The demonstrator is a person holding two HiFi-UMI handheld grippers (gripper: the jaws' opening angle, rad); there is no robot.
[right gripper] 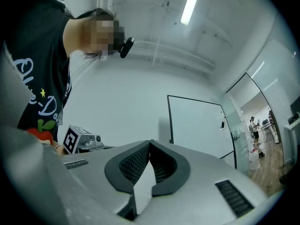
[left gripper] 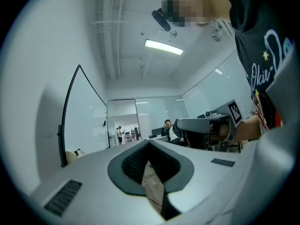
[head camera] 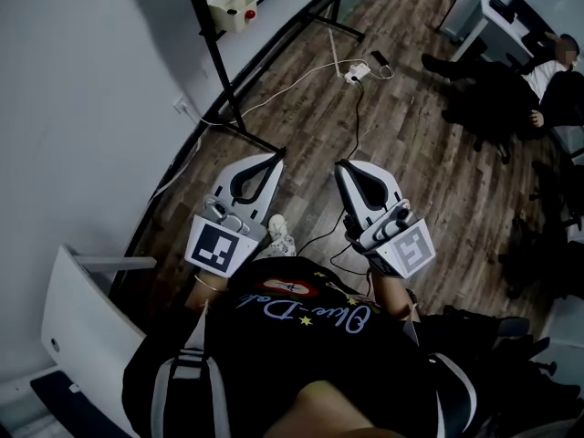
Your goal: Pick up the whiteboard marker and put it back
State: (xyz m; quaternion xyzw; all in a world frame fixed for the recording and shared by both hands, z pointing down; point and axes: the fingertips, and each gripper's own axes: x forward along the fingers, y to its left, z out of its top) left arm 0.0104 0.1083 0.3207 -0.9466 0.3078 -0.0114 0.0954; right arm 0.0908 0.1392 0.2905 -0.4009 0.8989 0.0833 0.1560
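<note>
Head view: left gripper [head camera: 276, 155] and right gripper [head camera: 340, 166] are held out over the wood floor [head camera: 411, 153], both sets of jaws closed tip to tip with nothing between them. Marker is in no view; whiteboard [right gripper: 197, 125] stands ahead. Risks: reaching with shut jaws likely knocks the marker away, and the floor cable [head camera: 359, 117] could catch a foot

The head view was dim and underexposed; the wooden floor [head camera: 401, 153] and the person's black shirt [head camera: 301, 345] lost detail in shadow. Both gripper views were brighter, evenly lit by a ceiling strip light [left gripper: 163, 47], cool in cast. Fisheye bending and black vignetting ringed their edges. The left claw [left gripper: 149, 142] and right claw [right gripper: 150, 143], nearest the lens, rendered slightly soft.
</note>
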